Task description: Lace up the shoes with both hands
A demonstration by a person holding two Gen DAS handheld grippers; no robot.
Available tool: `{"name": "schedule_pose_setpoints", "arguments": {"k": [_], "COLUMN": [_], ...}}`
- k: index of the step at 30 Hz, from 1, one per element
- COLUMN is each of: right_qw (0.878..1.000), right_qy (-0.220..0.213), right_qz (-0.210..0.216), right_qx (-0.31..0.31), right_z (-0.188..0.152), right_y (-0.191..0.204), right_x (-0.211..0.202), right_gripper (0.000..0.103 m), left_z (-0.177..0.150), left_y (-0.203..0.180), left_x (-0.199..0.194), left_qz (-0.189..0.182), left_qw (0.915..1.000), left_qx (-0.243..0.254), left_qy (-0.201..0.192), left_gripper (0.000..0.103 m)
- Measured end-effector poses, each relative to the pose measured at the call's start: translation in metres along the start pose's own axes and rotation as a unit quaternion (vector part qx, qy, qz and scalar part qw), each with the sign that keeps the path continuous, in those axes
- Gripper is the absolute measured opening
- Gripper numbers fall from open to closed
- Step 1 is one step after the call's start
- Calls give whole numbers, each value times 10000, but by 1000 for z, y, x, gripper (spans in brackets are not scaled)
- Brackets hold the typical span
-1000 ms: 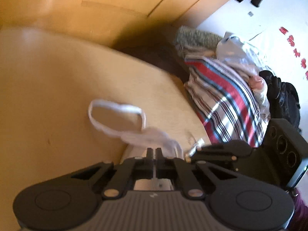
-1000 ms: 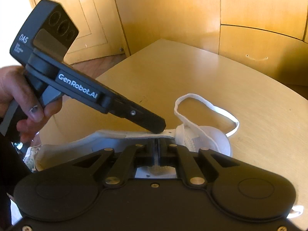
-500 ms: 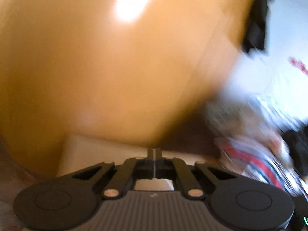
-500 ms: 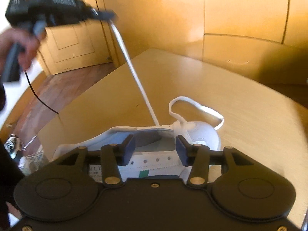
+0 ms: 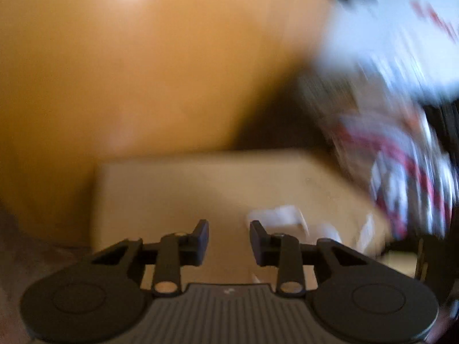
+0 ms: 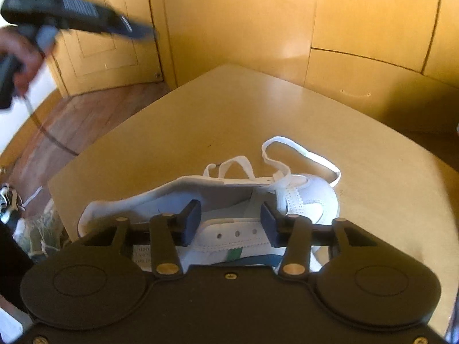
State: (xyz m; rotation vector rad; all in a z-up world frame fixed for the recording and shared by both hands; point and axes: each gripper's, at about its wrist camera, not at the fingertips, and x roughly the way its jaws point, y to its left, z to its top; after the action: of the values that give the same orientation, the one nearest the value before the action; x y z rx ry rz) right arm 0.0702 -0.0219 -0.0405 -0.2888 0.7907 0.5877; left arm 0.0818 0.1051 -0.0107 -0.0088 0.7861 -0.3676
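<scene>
**A white shoe on the table, and both grippers let go**

A big wooden table [image 6: 287, 109] fills most of the right wrist view. Yellow wooden walls [image 6: 235, 14] and a door [image 6: 106, 37] stand behind it. A brown wood floor [image 6: 71, 120] shows past the table's left edge.

The white shoe [image 6: 304, 200] lies on the table, close to the near edge. It sits right under the right gripper, with its toe pointing away to the right. Three small lace holes show on its side flap.

The white lace [image 6: 298, 154] is loose. One loop lies flat on the table just past the toe. A smaller loop stands up beside it, near the shoe's top edge.

The right gripper [image 6: 231, 222] hangs just above the shoe. Its jaws are closing a little, but they are apart. The shoe's flap shows in the gap below, and the pads do not press on it.

The left gripper [image 6: 140, 33] is up high at the top left, well away from the shoe. A hand [image 6: 20, 57] holds its handle. It looks blurry.

In the left wrist view everything is blurry too. The left gripper's jaws are opening, and only bare table shows between them. A bit of white lace shows just to the right of them. Striped red and white cloth [image 5: 401, 172] lies off to the right.
</scene>
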Motion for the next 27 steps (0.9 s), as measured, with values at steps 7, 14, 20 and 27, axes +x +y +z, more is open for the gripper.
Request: {"name": "schedule_pose_setpoints", "arguments": {"k": [7,14,20,27], "right_qw": [9996,9992,9989,9986], "right_qy": [147,302,339,404], "right_qz": [-198,255,126,161], "right_qx": [-123,46,-313,-289], "right_z": [-8,-14,-14,-19], "right_y": [-18,-20,-12,-16], "right_x": [-13,-9,-6,-3], "right_gripper": [48,45,46,46], "left_z": [-18,-21,-31,-30], "left_y": [-22,-13,-20,-27], "left_x": [55,70,86,86], "left_qz": [-122,78,224,420], "left_qw": [9928,9956,9941,9954], "left_qx": [614,-3,-85,101], "left_qy": [1017,931,1060,857], "left_gripper": [33,32,32,1]}}
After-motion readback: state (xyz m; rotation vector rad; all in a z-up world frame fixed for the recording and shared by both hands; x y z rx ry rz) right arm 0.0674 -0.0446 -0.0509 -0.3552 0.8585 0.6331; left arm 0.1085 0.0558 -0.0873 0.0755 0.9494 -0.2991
